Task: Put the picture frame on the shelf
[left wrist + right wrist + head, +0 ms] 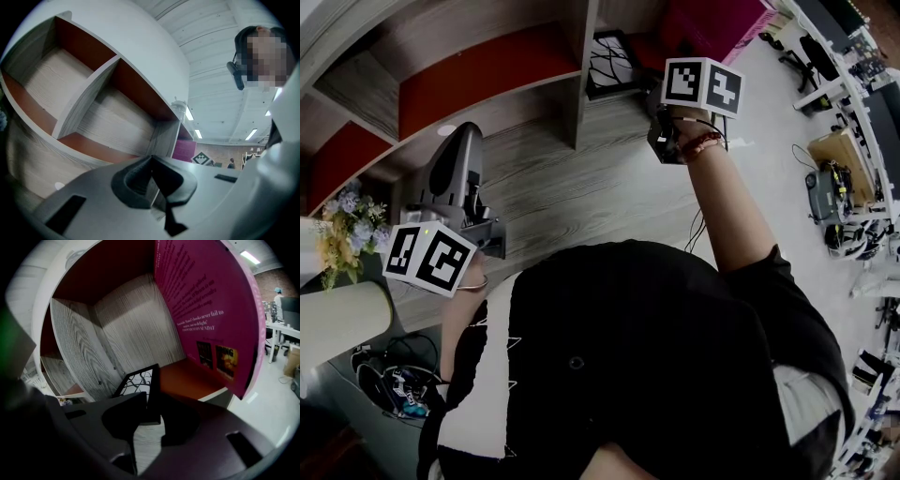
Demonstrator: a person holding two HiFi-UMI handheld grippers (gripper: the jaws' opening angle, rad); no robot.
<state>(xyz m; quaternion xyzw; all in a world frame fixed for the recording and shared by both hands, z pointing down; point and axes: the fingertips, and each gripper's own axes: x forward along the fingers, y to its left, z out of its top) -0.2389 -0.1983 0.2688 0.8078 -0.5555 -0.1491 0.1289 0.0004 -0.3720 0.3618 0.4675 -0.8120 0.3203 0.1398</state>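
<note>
Picture frame (138, 383): black-edged, with a dark branch pattern on a pale ground. It is held tilted at the mouth of an open shelf (131, 319) compartment, whose walls are wood-grained with a red panel. It cannot be told whether the frame's far edge touches the shelf.

Right gripper (151, 403): raised on an outstretched arm, its dark fingers (123, 416) clenched on the near edge of the frame, one on each face. In the head view the marker cube (701, 86) sits just above the wrist, and the frame shows just to its left against the compartment.

Magenta panel (206, 301): bears white text and small printed covers, and closes the compartment on the right in the right gripper view.

Left gripper (151, 161): held low, well apart from the frame and pointed at other shelf compartments. Its grey fingers (133, 180) are closed tip to tip with nothing between them; only the shelf shows through the gap below the tips.

Flowers (347, 230): a pale bunch at the left edge of the head view, near the left gripper's marker cube (428, 258).

Background: desks and office equipment (839, 178) stand far to the right on a light floor.
</note>
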